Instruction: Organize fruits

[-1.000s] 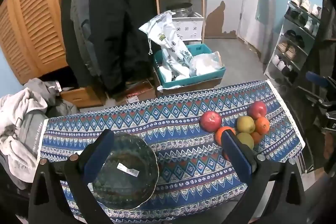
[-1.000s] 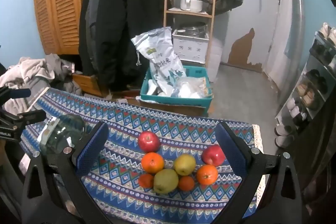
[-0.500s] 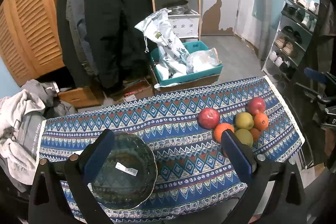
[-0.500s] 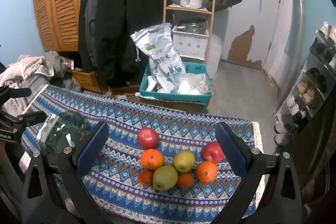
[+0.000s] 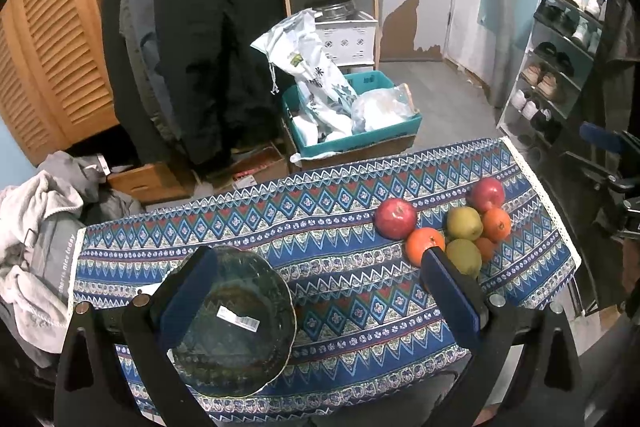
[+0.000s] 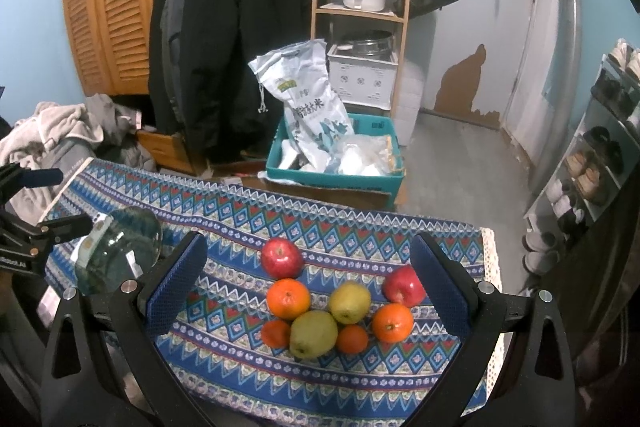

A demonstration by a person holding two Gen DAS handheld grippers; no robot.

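Both cameras are drifting only slightly; the fruit (image 6: 332, 299) is sitting untouched near the bench's right edge, bowl (image 5: 232, 319) empty, left gripper (image 5: 316, 291) and right gripper (image 6: 306, 283) spread, sorting unstarted.

Over the last second both cameras draw back and rise a little, so each view takes in more of the room. In the left wrist view the fruit cluster (image 5: 460, 227) slides lower and leftward, nearer the left claw's (image 5: 320, 291) right finger, and the glass bowl (image 5: 236, 315) sits a touch higher. In the right wrist view the fruit pile (image 6: 340, 299) drops lower between the right claw's (image 6: 308, 279) wide-spread fingers, and the patterned cloth on the surface (image 6: 360, 227) shows more of its far edge.
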